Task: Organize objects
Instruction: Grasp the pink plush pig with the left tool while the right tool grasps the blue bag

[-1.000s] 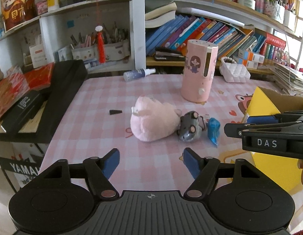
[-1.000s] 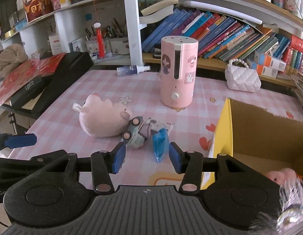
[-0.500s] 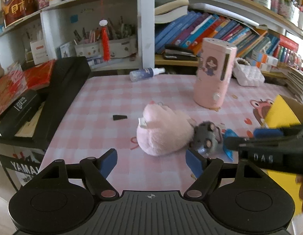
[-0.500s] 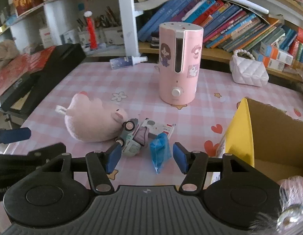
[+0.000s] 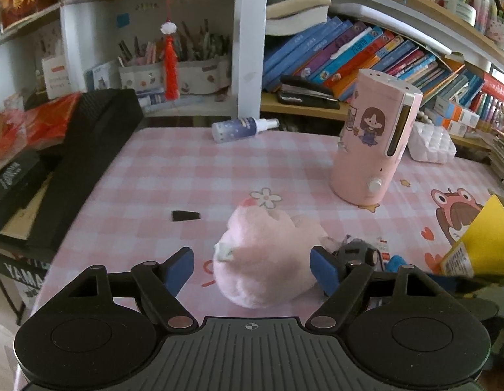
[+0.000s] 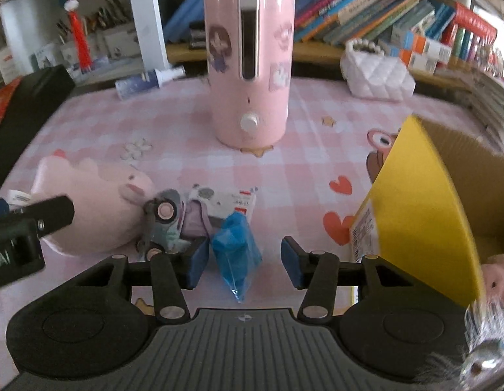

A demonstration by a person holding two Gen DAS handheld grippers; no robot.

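Observation:
A pink plush toy [image 5: 268, 260] lies on the pink checked tablecloth [image 5: 186, 169]. My left gripper [image 5: 252, 268] straddles it, its jaws opening, and the pads do not press on it. To its right lie a grey toy car [image 6: 164, 224], a small white carton [image 6: 232, 202] and a blue plastic packet [image 6: 235, 251]. My right gripper [image 6: 244, 260] has that blue packet between its jaws, which are closing, and a gap still shows at the right pad. The plush toy [image 6: 89, 202] and one finger of the left gripper [image 6: 40, 215] appear at the left of the right wrist view.
An open yellow cardboard box [image 6: 414, 211] holding a pink soft toy [image 6: 499, 277] stands at the right. Behind stand a tall pink humidifier [image 5: 375, 137], a spray bottle [image 5: 242, 128] and a white quilted purse [image 6: 375, 75]. A black case [image 5: 89, 156] borders the left, and full bookshelves are behind.
Both grippers have come forward and down. The left now has the plush toy between its jaws. The right has closed in around the blue packet, its jaws first wider, then narrower.

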